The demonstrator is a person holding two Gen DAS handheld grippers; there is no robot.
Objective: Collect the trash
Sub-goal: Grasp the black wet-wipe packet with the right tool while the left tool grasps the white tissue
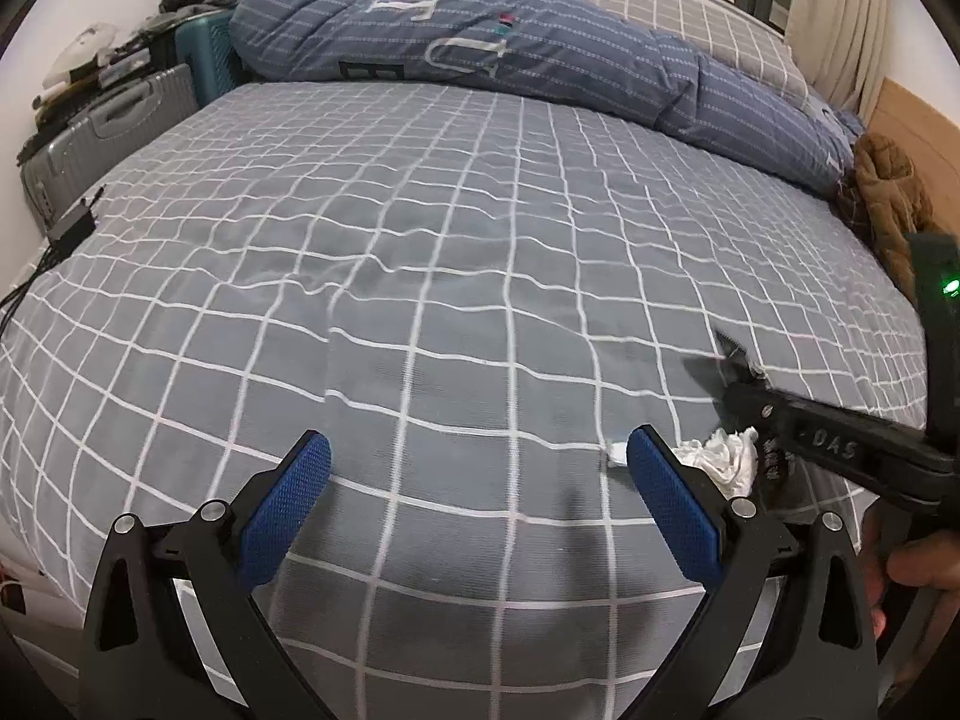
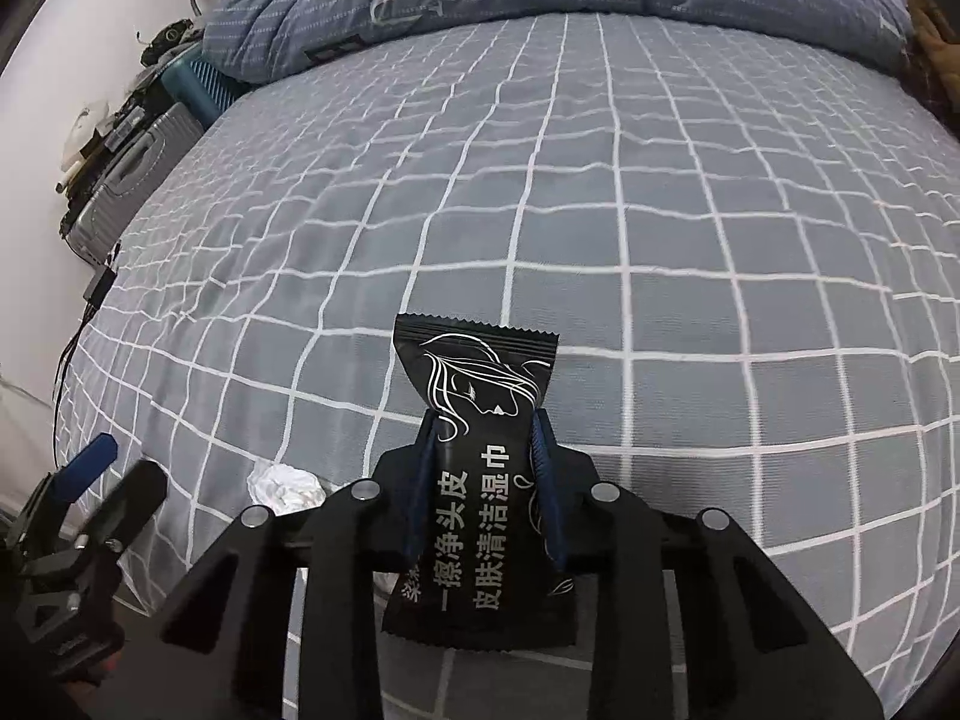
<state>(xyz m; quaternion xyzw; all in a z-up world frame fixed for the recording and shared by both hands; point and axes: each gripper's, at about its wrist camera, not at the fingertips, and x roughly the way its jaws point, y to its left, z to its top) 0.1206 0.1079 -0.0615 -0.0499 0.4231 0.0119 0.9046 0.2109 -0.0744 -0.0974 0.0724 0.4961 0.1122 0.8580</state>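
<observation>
Black white-printed packet, white tissue, grey white-checked sheet

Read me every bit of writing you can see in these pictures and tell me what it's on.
"一擦净头皮" and "皮肤清洁湿巾": black wipe packet, pinched in the right tongs.
"DAS": side of the right tongs' black body; a character before it is unreadable.
Large pale letters: blue duvet, folded, not readable as words.
</observation>
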